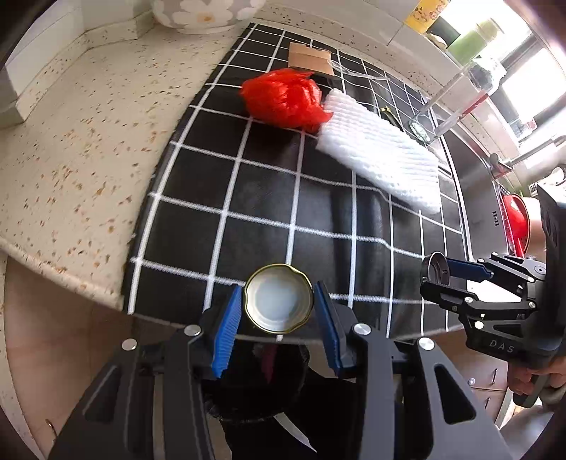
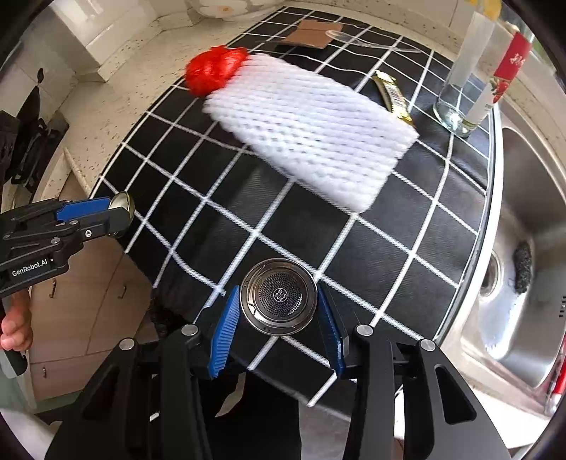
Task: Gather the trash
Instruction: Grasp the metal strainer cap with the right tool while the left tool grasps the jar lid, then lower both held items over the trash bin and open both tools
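Observation:
My left gripper [image 1: 278, 286] is shut on a round gold-rimmed jar lid [image 1: 277, 304], held over the front edge of the black checked mat [image 1: 247, 212]. My right gripper [image 2: 277, 287] is shut on a round steel sink strainer [image 2: 279, 299], also near the mat's front edge. Each gripper shows in the other's view: the right one [image 1: 435, 279] at the right, the left one [image 2: 122, 212] at the left. On the mat lie a crumpled red plastic bag [image 1: 283, 99], a white foam net [image 2: 311, 131], a cardboard piece [image 2: 311, 33], a clear plastic spoon [image 2: 368, 42] and a gold wrapper [image 2: 392, 97].
A clear glass bottle [image 2: 470, 81] stands at the mat's far right corner. A steel sink [image 2: 523, 212] lies to the right. A speckled counter [image 1: 88, 141] runs to the left, with a flowered bowl [image 1: 205, 14] at the back. Something dark [image 1: 265, 389] sits below the counter's front edge.

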`<state>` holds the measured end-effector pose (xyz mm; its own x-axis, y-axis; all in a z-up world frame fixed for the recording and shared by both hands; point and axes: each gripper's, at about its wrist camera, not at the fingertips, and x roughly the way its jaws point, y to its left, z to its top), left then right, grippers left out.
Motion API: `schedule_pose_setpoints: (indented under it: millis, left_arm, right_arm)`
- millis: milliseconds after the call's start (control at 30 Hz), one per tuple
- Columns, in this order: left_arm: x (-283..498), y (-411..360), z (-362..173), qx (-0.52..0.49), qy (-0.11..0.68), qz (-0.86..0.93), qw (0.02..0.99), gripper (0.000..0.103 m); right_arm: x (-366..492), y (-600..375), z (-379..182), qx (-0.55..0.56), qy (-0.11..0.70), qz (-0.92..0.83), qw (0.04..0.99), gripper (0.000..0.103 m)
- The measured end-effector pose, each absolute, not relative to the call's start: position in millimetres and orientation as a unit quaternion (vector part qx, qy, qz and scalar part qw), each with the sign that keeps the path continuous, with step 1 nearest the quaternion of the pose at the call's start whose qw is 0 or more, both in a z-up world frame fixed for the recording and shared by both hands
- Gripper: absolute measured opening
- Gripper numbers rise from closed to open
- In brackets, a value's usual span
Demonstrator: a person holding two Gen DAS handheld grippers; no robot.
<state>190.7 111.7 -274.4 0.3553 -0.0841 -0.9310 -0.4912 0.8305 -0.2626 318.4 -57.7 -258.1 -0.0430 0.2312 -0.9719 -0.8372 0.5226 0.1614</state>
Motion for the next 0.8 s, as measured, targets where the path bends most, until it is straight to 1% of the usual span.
schedule_pose_setpoints:
  millis: [267,800]
  left_arm:
    - [158.2,112.3,-272.0,-0.256,0.553,0.126,0.783,0.041]
    - [90.6,112.4,-291.1,-0.255,0.575,0.093,0.771,0.041]
  right_arm:
    - [288.2,-48.5,-253.8,-0.252,0.589,0.417,0.644,0.041]
    - [214.2,-39.0,-254.6,-0.244,0.597,0.414,0.643,0.041]
